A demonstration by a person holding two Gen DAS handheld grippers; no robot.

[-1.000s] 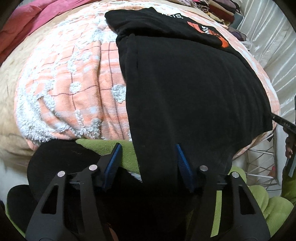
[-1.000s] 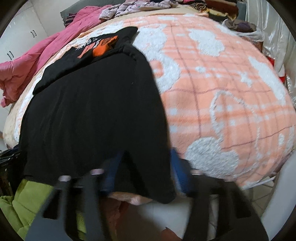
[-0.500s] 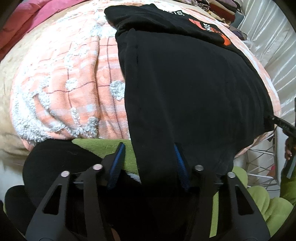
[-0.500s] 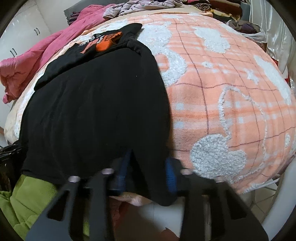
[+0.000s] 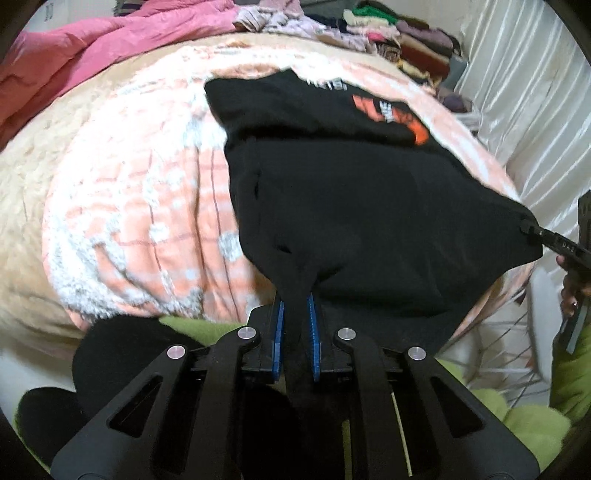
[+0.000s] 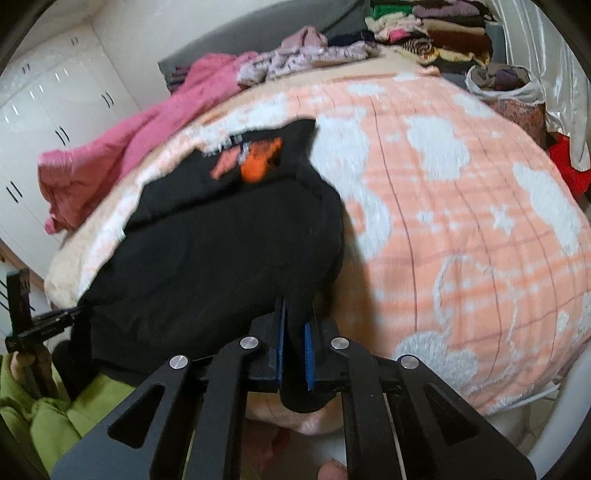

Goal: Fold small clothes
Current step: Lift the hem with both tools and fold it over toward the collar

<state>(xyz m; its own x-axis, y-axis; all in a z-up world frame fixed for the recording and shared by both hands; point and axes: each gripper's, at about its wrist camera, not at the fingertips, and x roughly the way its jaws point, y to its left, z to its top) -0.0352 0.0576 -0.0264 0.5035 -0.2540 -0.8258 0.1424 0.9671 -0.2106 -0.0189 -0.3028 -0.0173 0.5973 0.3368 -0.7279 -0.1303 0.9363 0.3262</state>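
A black shirt (image 5: 369, 192) with an orange print lies on the peach and white blanket (image 5: 147, 192), partly folded, its near hem at the bed's edge. My left gripper (image 5: 295, 314) is shut on the hem's left corner. My right gripper (image 6: 295, 325) is shut on the hem's right corner of the same shirt (image 6: 221, 240). The right gripper shows at the right edge of the left wrist view (image 5: 554, 243), and the left gripper at the left edge of the right wrist view (image 6: 48, 325).
A pink quilt (image 6: 129, 147) and piles of clothes (image 6: 424, 33) lie at the far side of the bed. Green fabric (image 5: 524, 424) and a wire rack (image 5: 498, 332) are below the bed's near edge. White wardrobes (image 6: 48, 110) stand at the left.
Both grippers have gone from open around the hem to shut on it. Both have lifted, and the hem is bunched and raised between the pads.
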